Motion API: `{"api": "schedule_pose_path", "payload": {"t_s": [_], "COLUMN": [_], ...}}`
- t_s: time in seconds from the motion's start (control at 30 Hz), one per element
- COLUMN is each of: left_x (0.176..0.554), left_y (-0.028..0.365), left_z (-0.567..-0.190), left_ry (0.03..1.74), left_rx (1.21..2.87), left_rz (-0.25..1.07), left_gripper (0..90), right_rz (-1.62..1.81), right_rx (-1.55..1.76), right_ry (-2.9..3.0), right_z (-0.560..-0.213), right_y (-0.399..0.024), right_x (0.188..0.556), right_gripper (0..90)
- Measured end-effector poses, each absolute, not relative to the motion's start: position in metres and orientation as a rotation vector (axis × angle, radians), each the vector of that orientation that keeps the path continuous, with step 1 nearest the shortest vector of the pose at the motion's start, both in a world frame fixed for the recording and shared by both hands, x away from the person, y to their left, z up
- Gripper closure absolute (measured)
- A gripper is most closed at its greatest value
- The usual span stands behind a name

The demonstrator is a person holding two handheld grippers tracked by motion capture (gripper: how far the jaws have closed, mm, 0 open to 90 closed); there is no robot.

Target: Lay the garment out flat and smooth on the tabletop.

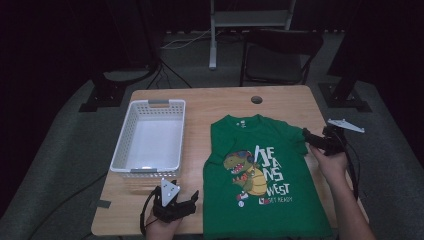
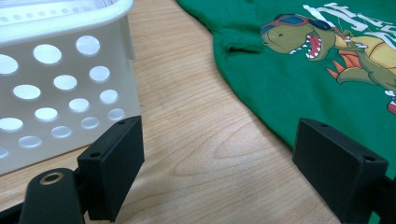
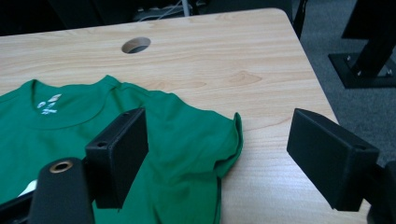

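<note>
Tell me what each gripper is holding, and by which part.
Nothing is held: the left gripper and right gripper stand open beside the green T-shirt.

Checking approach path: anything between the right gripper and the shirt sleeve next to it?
Nothing visible. The right gripper hangs open over the sleeve of the green T-shirt, with bare table beyond the sleeve edge. The white basket sits on the shirt's other side.

A green T-shirt with a dinosaur print lies beside a white perforated basket.
</note>
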State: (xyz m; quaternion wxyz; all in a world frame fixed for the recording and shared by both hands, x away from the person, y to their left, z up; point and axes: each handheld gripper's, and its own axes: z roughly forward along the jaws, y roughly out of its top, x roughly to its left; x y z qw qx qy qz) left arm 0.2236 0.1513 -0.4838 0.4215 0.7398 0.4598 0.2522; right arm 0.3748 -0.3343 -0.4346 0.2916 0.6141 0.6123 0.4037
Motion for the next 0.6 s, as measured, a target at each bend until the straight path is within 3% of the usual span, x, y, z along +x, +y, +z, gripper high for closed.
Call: {"api": "schedule_pose_path", "payload": {"t_s": [0.6], "left_x": [0.223], "left_y": [0.151], "left_z": [-0.484], "left_ry": [1.150], "left_rx": [1.857], "left_rz": [0.641], "left_gripper": [17.7], "right_rz": [1.176], "right_rx": [1.481], "right_ry": [1.628], "right_z": [-0.430], "right_y": [-0.332], "right_x": [0.311], "right_gripper": [19.4]}}
